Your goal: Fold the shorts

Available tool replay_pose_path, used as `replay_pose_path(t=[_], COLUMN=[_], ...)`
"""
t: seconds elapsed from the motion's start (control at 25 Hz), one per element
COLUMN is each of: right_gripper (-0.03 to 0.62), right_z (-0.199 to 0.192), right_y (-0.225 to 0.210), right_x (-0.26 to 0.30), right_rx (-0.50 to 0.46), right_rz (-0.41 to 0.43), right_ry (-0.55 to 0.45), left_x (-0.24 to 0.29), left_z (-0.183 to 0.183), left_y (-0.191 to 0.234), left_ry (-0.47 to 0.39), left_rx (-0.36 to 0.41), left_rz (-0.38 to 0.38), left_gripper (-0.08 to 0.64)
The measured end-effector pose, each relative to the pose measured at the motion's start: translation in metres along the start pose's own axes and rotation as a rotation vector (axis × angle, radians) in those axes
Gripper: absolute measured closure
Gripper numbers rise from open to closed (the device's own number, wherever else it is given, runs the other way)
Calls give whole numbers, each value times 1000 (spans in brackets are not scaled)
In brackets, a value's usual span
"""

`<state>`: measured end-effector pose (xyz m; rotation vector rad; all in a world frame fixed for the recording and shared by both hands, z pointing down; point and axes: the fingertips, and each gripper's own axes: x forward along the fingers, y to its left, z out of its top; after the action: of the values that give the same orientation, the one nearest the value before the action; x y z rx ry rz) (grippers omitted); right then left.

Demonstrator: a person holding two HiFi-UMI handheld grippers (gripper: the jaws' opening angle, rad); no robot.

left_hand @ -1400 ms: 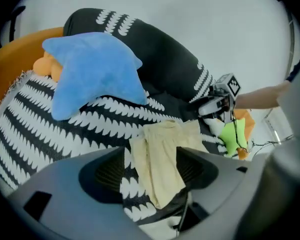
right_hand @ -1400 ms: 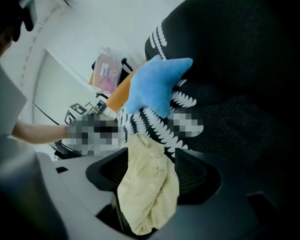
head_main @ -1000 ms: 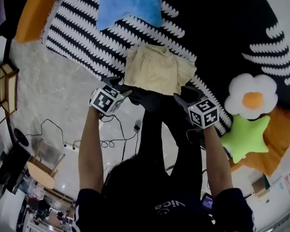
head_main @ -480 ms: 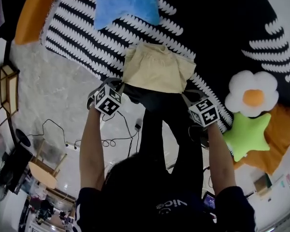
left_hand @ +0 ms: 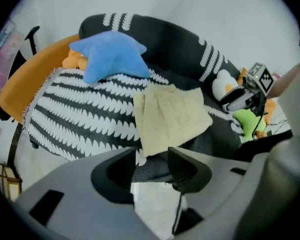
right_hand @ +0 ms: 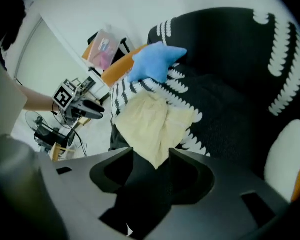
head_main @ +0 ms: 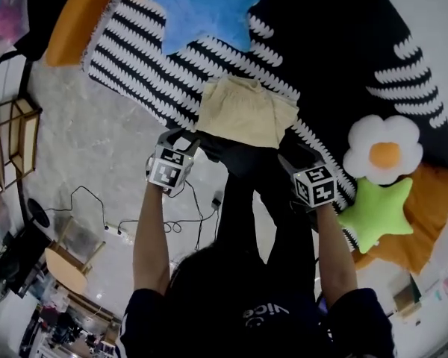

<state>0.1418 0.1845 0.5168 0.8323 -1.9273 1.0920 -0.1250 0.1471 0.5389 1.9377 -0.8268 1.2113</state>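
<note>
At the far left of the head view, an orange cushion [head_main: 78, 17] lies along the edge of a black-and-white striped blanket [head_main: 131, 69], and pale floor [head_main: 82, 148] with a loose cable [head_main: 185, 213] shows below it. A blue star pillow [head_main: 201, 6] rests on the upper part of the blanket.

The left hand-held gripper [left_hand: 151, 159] points steeply down at the blanket's near edge. Its jaws stand apart and have just been opening. Only the dark hem of the blanket and the floor show in the gap between them, and the pads press on nothing.

The shorts [head_main: 246, 110], pale yellow, lie folded into a compact shape on the blanket, just beyond both hand-held grippers and between them. Their near left corner sits just past the left jaws without touching them.

The right hand-held gripper [right_hand: 151, 159] also tilts down with its jaws apart, and they too have just been opening. The pointed near corner of the shorts reaches into the gap, but neither pad closes on it.

Further right, a white flower pillow [head_main: 384, 155] with an orange centre lies on the black cover. A green star pillow [head_main: 375, 211] sits just below it, touching it.
</note>
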Motion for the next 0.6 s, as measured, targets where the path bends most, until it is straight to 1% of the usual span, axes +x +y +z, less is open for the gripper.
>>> replay_pose_path(t=[0.16, 0.32, 0.44, 0.52, 0.6], right_gripper=[365, 362, 364, 365, 364], right_z=[53, 92, 111, 127, 147], right_y=[11, 23, 38, 46, 50], right_x=[-31, -78, -128, -162, -195], right_rx=[-65, -132, -130, -147, -183], right_rz=[-46, -99, -145, -179, -220], right_ry=[-128, -217, -298, -370, -448], left_x=[-47, -100, -147, -178, -206], left_z=[54, 94, 111, 126, 147], left_y=[-11, -22, -40, -53, -63], left_ry=[-216, -374, -482, -555, -629], left_rx=[-46, -116, -166, -168, -151], left_rz=[26, 58, 75, 94, 115], left_gripper=[364, 364, 364, 364, 364])
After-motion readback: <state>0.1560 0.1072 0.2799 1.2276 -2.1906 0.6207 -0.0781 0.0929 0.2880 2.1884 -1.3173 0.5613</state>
